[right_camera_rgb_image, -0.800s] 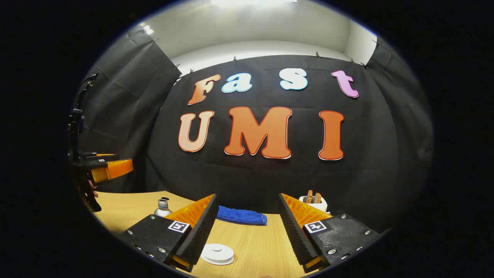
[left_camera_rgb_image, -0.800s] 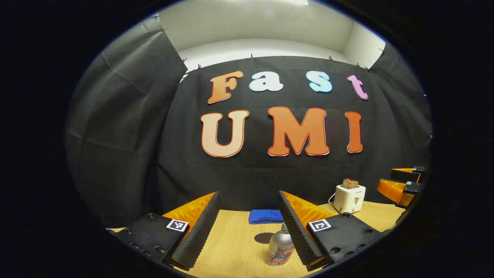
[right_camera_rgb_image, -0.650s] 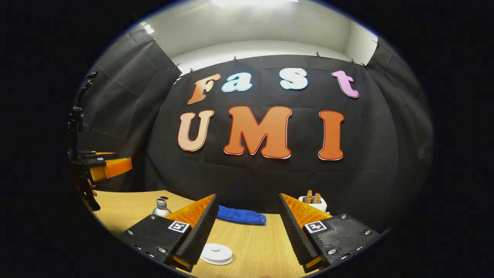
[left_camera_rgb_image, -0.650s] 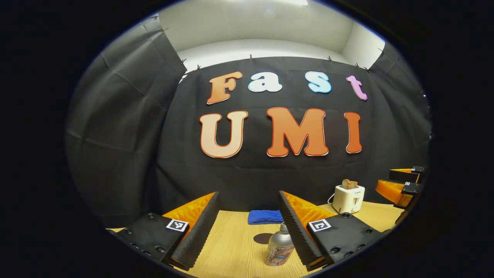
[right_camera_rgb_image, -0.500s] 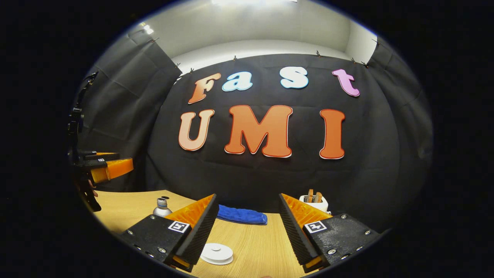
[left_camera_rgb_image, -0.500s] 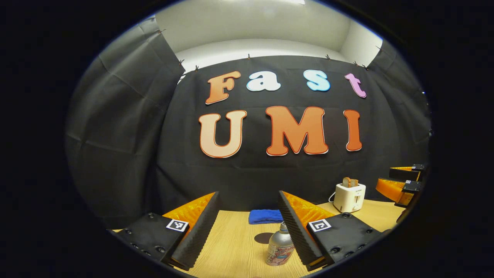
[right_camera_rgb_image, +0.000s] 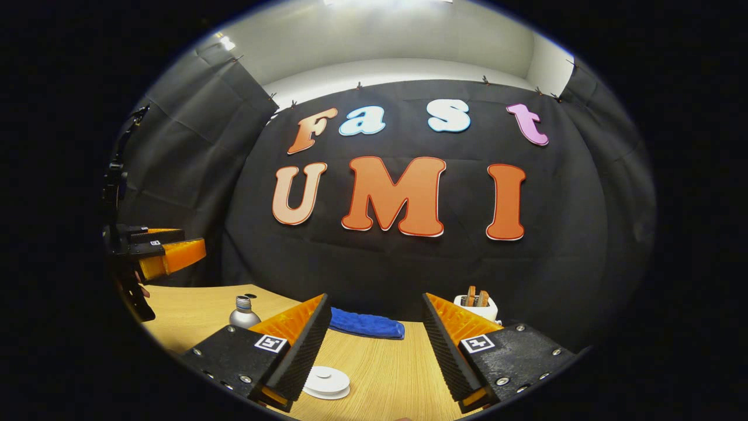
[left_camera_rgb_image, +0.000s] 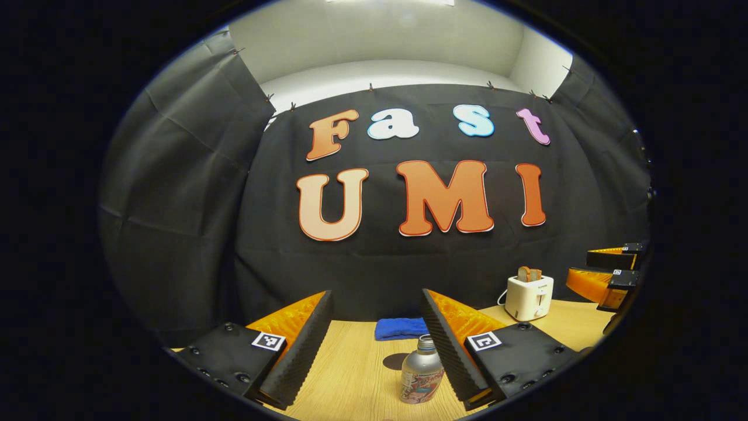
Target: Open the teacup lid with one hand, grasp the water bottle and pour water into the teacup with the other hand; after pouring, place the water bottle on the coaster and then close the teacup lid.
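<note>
Water bottle slightly nearer left gripper than before; both grippers, right gripper included, wide apart, empty.

Both views look low across the table toward the back wall, sharing the blue cloth
</note>
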A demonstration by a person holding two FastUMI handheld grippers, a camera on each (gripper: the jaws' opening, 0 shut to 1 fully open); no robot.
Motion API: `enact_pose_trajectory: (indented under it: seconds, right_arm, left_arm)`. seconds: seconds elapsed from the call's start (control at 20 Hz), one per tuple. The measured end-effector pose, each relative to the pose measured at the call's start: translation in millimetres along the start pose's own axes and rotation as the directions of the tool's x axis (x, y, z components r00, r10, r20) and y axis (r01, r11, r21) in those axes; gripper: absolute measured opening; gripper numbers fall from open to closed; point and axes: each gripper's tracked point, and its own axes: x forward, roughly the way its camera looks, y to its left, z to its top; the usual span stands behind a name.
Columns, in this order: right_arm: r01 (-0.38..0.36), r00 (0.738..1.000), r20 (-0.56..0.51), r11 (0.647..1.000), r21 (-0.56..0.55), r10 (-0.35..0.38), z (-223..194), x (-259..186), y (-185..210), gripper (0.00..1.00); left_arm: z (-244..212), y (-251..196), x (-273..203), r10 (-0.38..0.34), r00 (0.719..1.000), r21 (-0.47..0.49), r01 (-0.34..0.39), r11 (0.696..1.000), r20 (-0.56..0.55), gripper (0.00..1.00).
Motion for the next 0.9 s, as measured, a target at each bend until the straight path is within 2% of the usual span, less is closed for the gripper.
enact_pose_trajectory:
  seconds: [0.35, 0.6, 0.75, 0.9]
  right_arm:
    - [-0.041, 0.998, -0.044, 0.999, 0.013, 0.041, -16, 7, 14, 0.92]
    - [-0.103, 0.987, -0.127, 0.995, 0.01, 0.103, -51, 14, 38, 0.92]
    - [-0.129, 0.978, -0.165, 0.992, 0.007, 0.128, -68, 17, 48, 0.84]
    - [-0.155, 0.963, -0.217, 0.987, 0.038, 0.16, -91, 20, 59, 0.84]
  left_arm:
    - [-2, 2, 1, -0.009, 1.0, -0.012, 0.009, 1.0, -0.014, 0.99]
    - [-11, 2, 5, -0.014, 0.999, -0.011, 0.014, 1.0, -0.03, 0.99]
    - [-15, 2, 3, -0.021, 0.999, -0.007, 0.021, 1.0, -0.027, 0.99]
    - [-23, -2, 2, -0.022, 0.999, 0.012, 0.023, 1.0, -0.035, 0.99]
